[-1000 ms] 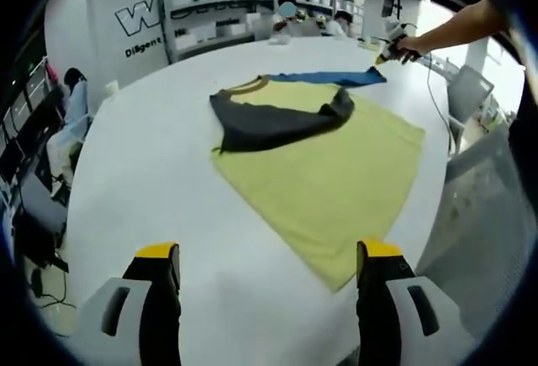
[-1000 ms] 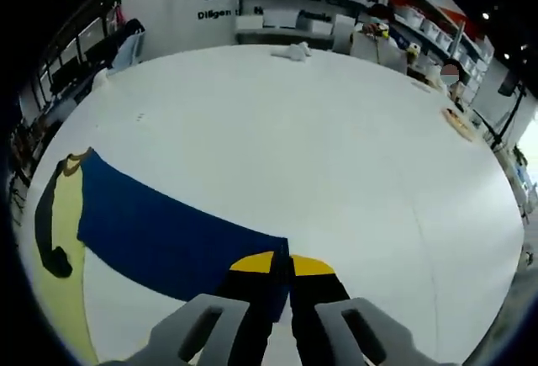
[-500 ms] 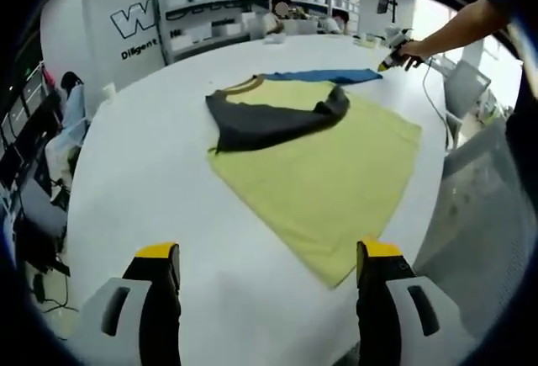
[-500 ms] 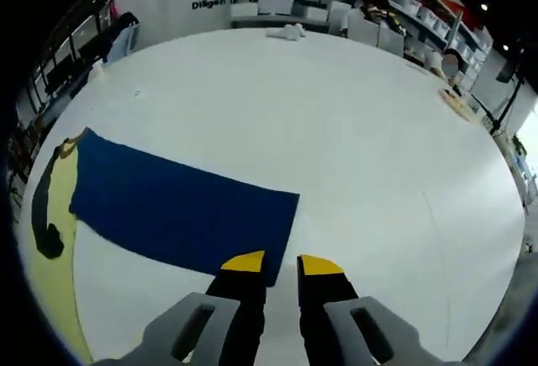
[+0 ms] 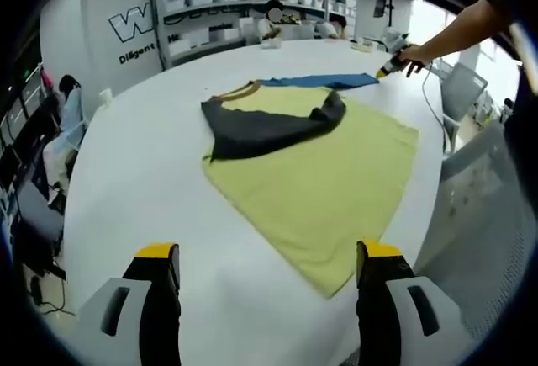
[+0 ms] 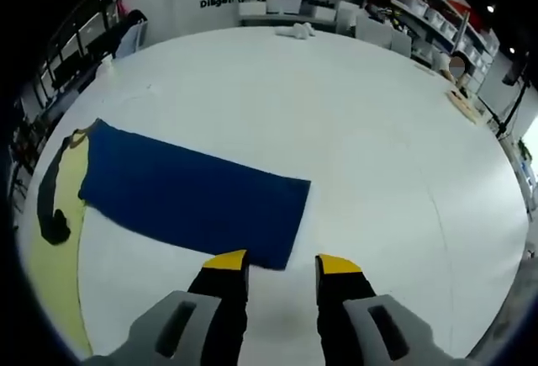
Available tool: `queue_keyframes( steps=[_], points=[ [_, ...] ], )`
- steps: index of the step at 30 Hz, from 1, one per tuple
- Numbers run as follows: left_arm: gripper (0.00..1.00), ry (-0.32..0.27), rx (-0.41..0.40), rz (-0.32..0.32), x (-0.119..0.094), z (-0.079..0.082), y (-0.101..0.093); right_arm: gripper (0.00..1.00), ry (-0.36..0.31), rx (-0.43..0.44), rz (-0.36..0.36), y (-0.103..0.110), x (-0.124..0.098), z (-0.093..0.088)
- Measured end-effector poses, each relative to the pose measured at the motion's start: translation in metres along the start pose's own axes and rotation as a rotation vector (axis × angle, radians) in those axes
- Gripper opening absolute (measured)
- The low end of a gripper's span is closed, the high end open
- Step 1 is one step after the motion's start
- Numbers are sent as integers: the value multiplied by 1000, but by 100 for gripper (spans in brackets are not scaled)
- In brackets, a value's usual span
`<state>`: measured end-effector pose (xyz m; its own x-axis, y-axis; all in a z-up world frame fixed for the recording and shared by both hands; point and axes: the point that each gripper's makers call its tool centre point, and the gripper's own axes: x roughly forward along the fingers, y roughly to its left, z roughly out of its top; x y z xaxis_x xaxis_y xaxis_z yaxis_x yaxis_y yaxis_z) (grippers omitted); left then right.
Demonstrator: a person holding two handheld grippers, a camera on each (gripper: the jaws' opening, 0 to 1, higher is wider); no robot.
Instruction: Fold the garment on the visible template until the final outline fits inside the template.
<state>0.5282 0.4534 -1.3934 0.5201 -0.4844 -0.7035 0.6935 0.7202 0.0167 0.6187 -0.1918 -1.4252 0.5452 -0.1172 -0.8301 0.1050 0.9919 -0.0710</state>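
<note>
Garment (image 5: pixel 315 177) is the yellow piece lying flat on your white bench (image 5: pixel 143 181), with a dark grey part (image 5: pixel 265 126) folded over its far end. Just beyond that, the blue template (image 6: pixel 193 198) lies flat, its long edge touching the yellow fabric. Your right hand-held gripper (image 6: pixel 275 263) hangs just short of the blue sheet's near corner, jaws spread with nothing between them. Your left hand-held gripper (image 5: pixel 269 252) is spread wide too, nothing in it, hanging over the bench near the yellow corner closest to you. Shelving (image 5: pixel 227 4) stands behind.
</note>
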Motion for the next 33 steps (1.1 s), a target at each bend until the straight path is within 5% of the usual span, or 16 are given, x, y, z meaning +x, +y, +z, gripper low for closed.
queue_keyframes(
  steps=[10,19,33],
  points=[
    [83,-32,51,-39,13,23,-3,49,-86,-118,51,8,-16,9],
    [83,-47,64,-57,17,30,-6,71,-153,-202,96,22,-34,12],
    [84,-72,78,-64,21,44,-4,93,-235,-307,197,54,-58,20]
  ],
)
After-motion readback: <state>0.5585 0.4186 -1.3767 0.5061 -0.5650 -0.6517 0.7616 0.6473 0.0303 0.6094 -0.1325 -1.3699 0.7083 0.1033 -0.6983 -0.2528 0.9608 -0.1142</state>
